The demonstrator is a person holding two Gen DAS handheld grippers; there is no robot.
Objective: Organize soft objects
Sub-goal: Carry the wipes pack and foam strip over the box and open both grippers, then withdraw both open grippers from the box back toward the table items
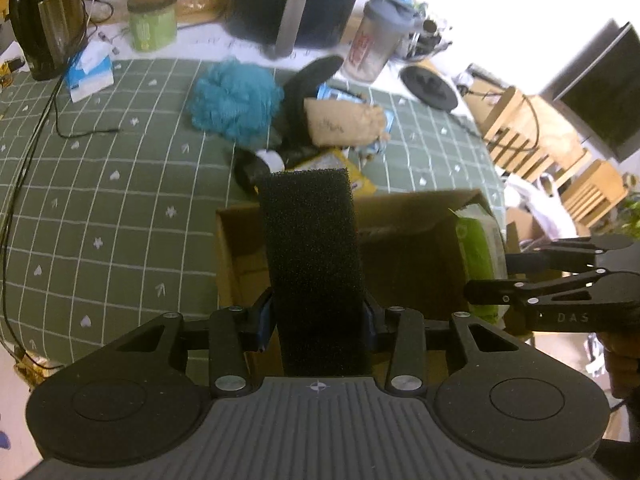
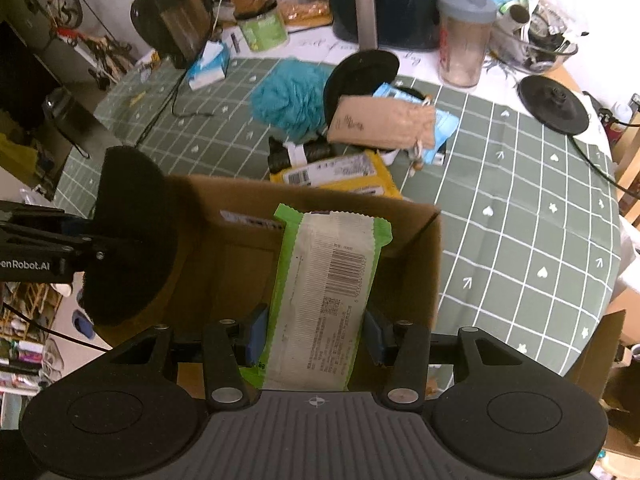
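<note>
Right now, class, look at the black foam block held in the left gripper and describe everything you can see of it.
The black foam block is a long rectangular slab of coarse, open-pored sponge, matte and dark all over. The left gripper is shut on its lower part, blue pads pressing both sides. It stands tilted over the open cardboard box, its free end reaching past the box's far wall. In the right wrist view its broad face looks rounded. Nothing else visibly touches it.
</note>
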